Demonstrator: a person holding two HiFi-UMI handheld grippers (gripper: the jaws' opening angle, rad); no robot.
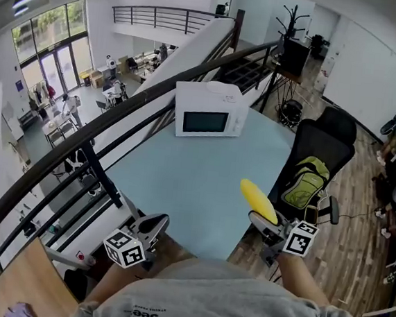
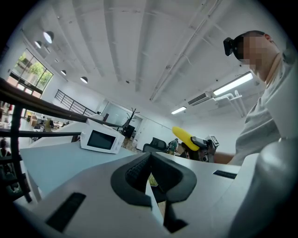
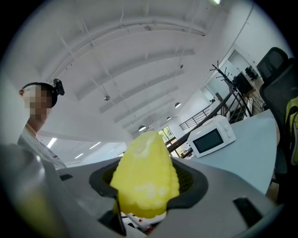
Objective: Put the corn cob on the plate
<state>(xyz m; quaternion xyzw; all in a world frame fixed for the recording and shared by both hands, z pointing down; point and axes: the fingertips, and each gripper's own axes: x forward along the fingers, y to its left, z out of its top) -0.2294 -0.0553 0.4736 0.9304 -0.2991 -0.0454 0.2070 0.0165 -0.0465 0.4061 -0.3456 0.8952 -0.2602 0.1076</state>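
Open table (image 1: 182,181) ahead, microwave (image 1: 211,110) at far edge, chair (image 1: 319,146) at right

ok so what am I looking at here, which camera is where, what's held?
No robot: a person holds two handheld grippers. The head view looks down from the person's head; the other two cameras ride on the grippers, looking along their fingers. The right gripper clamps a yellow corn cob near the edge of the pale blue table, which carries a white microwave. The left gripper has its fingers together, empty. No plate shows.
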